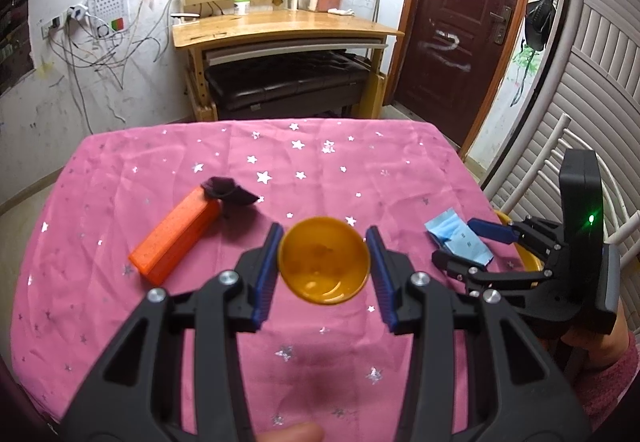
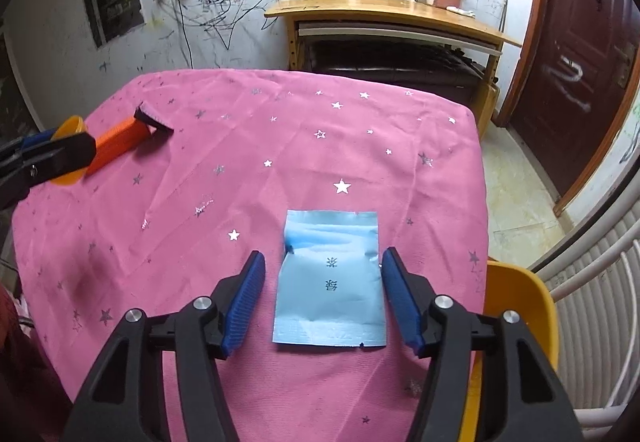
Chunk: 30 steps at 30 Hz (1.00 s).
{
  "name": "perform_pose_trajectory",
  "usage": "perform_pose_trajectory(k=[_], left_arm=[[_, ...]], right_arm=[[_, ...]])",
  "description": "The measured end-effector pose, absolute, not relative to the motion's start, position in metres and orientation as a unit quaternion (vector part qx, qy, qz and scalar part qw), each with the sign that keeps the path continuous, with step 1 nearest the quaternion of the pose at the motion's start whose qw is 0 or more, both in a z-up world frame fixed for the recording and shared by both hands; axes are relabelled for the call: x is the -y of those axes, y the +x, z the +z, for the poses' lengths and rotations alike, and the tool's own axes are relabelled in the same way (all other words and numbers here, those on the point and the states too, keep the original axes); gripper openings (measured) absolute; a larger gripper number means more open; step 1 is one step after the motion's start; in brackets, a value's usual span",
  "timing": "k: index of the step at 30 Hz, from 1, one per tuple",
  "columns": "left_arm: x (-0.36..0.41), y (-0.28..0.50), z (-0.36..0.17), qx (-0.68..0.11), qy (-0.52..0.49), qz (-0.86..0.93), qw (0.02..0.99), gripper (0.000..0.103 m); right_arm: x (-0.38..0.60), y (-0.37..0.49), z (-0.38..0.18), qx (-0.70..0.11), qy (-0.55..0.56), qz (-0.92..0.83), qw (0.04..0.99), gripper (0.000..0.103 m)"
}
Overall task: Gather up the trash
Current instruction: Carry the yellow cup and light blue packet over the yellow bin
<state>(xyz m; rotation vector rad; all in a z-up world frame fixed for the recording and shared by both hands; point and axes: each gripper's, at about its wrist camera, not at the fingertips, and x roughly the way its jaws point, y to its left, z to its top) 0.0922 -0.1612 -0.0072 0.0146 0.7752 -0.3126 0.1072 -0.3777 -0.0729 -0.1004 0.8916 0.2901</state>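
Observation:
A small orange bowl [image 1: 324, 260] sits between the fingers of my left gripper [image 1: 323, 266]; the left pad touches its rim and a thin gap shows on the right. The bowl also shows in the right wrist view [image 2: 72, 130]. A light blue torn packet [image 2: 332, 282] lies flat on the pink star tablecloth [image 2: 240, 162], between the open fingers of my right gripper [image 2: 323, 294], untouched. The packet [image 1: 458, 238] and right gripper [image 1: 464, 242] also show in the left wrist view. An orange block [image 1: 176, 234] with a dark scrap [image 1: 230, 191] at its far end lies to the left.
A yellow chair seat [image 2: 520, 302] stands at the table's right edge, with a white chair back [image 2: 592, 282] beyond it. A wooden desk [image 1: 280, 26] with a black bench beneath stands behind the table. A brown door [image 1: 460, 22] is at the right.

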Motion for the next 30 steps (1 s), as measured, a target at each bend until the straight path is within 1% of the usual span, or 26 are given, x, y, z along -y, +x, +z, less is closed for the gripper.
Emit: perform_pose_trajectory(k=[1,3,10,16,23,30], left_arm=[[0.161,0.092,-0.007,-0.376,0.007,-0.152,0.914,0.04],[0.162,0.091,-0.007,-0.377,0.007,-0.152,0.914,0.04],[0.163,0.093,-0.008,-0.378,0.007,-0.148,0.914,0.04],[0.174,0.092,-0.004,-0.372,0.02,-0.155,0.915,0.04],[0.207,0.092,0.007,-0.369,0.038,-0.186,0.91,0.04],[0.266,0.098,0.013,-0.388,0.044,-0.255,0.885,0.04]], right_arm=[[0.377,0.107,-0.073,-0.429,-0.051,0.141,0.891,0.053],[0.377,0.106,-0.073,-0.426,-0.053,0.147,0.891,0.044],[0.39,0.103,-0.063,-0.402,-0.031,0.144,0.904,0.043],[0.432,0.097,-0.044,-0.365,0.015,0.105,0.925,0.043],[0.486,0.081,-0.026,-0.33,0.058,0.058,0.94,0.043],[0.532,0.07,-0.025,-0.317,0.095,0.012,0.944,0.043]])
